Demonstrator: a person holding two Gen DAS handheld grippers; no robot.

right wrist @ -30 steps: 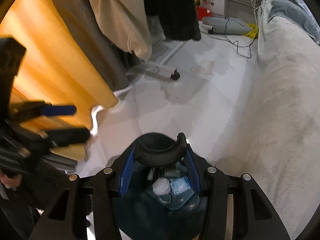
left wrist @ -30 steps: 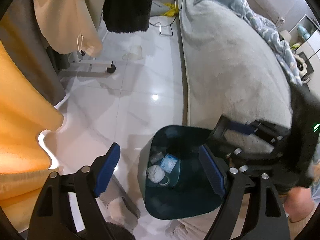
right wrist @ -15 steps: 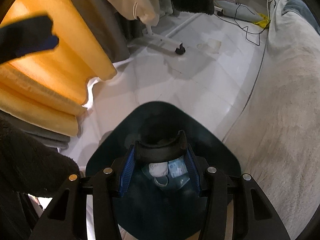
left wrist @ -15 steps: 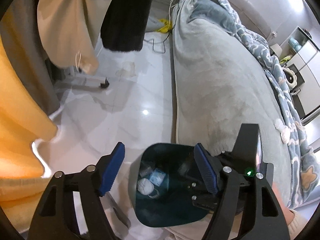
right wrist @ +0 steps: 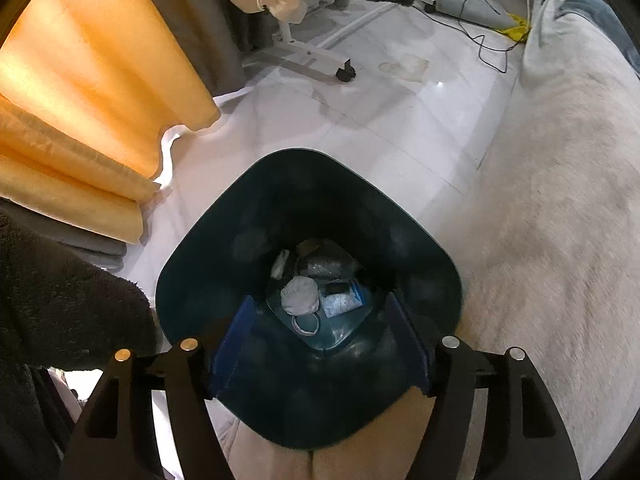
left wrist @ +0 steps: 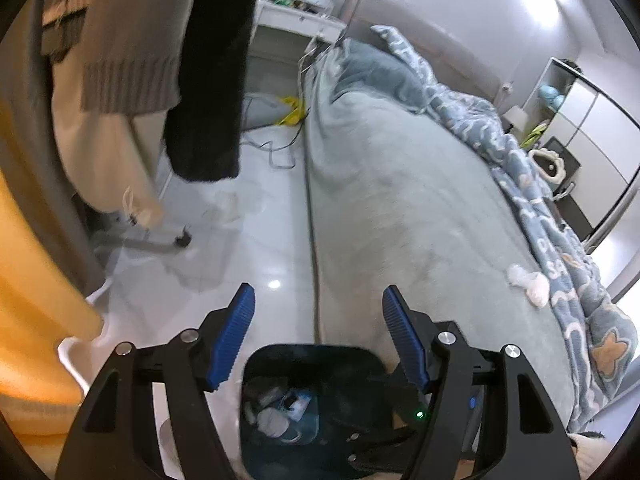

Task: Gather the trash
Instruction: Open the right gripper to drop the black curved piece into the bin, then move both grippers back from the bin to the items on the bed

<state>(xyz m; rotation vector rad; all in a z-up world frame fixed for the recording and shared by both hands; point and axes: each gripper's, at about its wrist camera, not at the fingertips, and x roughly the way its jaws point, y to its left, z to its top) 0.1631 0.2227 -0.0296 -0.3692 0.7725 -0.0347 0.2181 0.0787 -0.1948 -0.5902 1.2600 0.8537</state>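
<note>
My left tool hangs with its blue ribbed pads spread wide and nothing between them, aimed over the glossy white tiled floor beside the bed. My right tool is also spread wide and holds nothing; its pads sit just inside the mouth of the dark teal plastic waste bin, which fills the centre of the right wrist view. At the bottom of the bin I see the collected trash: a crumpled white face mask with its ear loop trailing toward 6 o'clock, a pale blue printed wrapper just beside it at 3 o'clock, and a scrunched clear plastic bag at 12 o'clock. In the left wrist view the same bin sits at 6 o'clock, below the pads, touching the side of the grey fleece-covered bed. On the bed at 3 o'clock, a white crumpled tissue wad lies against the blue star-patterned duvet. Orange curtains hang at 9 o'clock, and a black garment hangs at 11 o'clock.
</note>
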